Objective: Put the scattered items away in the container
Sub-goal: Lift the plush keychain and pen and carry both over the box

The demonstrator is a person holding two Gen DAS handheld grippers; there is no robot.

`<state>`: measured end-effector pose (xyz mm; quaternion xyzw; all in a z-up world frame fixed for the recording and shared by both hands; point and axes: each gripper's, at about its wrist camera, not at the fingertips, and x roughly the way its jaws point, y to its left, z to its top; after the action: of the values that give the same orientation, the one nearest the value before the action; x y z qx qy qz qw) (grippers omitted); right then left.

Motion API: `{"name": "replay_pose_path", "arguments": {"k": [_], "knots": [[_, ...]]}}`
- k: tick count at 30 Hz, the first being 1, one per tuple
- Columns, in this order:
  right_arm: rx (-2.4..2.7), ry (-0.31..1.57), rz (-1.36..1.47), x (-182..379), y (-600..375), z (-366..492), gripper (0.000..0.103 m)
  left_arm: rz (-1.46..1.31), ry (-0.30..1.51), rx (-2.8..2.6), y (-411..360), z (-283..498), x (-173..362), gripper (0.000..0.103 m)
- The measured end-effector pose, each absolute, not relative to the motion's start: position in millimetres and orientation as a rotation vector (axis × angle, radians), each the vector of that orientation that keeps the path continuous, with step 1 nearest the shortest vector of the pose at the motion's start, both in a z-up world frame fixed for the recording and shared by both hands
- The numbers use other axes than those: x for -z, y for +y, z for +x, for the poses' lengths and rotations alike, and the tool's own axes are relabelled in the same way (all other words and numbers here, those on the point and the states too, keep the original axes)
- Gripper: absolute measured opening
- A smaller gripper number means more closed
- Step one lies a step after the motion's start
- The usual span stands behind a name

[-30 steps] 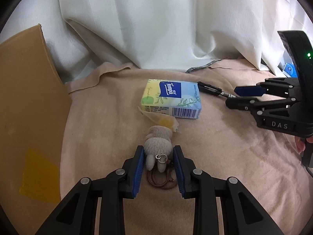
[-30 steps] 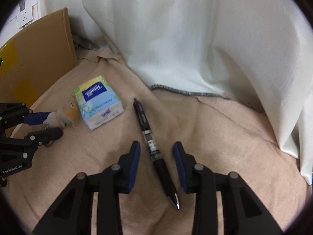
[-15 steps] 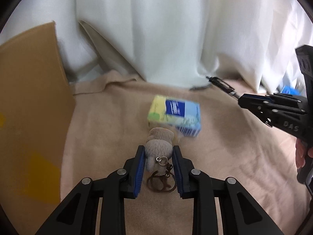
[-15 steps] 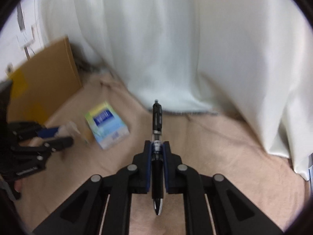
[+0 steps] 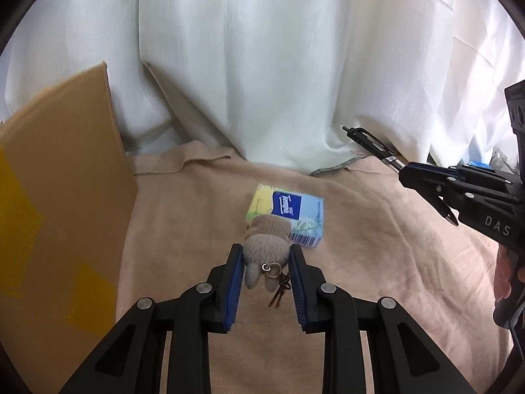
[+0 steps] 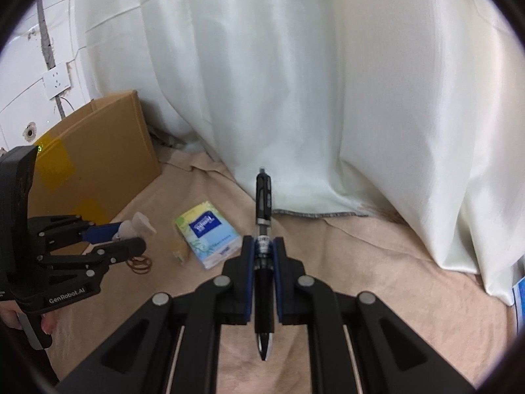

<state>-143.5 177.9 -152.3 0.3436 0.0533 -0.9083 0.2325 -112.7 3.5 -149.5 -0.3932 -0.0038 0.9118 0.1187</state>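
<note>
Left gripper [image 5: 266,264] is pinching the grey plush keychain [image 5: 266,249] between its blue pads, plush lifted off the beige cloth [image 5: 183,216]. Keyring and brown cord loops hang below the plush.

Right gripper [image 6: 263,249] is clamped on the black pen [image 6: 263,256]. Pen runs along the fingers, clip end pointing far, silver tip pointing near. Also held above the cloth.

Tissue pack [image 5: 295,211] lies flat on the cloth, far side of the plush, partly hidden behind it in the left wrist view. In the right wrist view the pack [image 6: 207,233] sits between the two grippers, left of the pen.

Cardboard box [image 6: 98,157] stands at the far left on the cloth edge, yellow tape patches on its side. In the left wrist view its wall [image 5: 59,177] fills the left side, well apart from the plush. Box interior not visible.

White curtain [image 6: 295,82] hangs behind everything, its hem resting on the cloth. Wall socket [image 6: 56,82] at upper left in the right wrist view.
</note>
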Motion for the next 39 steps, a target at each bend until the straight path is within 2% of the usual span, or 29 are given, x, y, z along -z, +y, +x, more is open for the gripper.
{"name": "replay_pose_path", "arguments": {"k": [7, 14, 22, 31, 39], "knots": [[2.495, 0.143, 0.918, 144, 176, -136, 0.013, -1.105, 0.021, -2.717, 8, -100, 125, 0.028], [2.513, 0.154, 0.826, 118, 171, -117, 0.013, -1.086, -0.042, -2.736, 1, -89, 97, 0.029], [2.488, 0.116, 0.71, 70, 141, -100, 0.013, -0.893, 0.016, -2.872, -22, -51, 14, 0.029], [2.364, 0.185, 0.559, 20, 40, -101, 0.013, -0.832, 0.025, -3.124, -114, -17, -27, 0.029], [2.241, 0.212, 0.575, 23, -56, -101, 0.013, -0.988, -0.108, -3.275, -214, -12, -7, 0.029]]}}
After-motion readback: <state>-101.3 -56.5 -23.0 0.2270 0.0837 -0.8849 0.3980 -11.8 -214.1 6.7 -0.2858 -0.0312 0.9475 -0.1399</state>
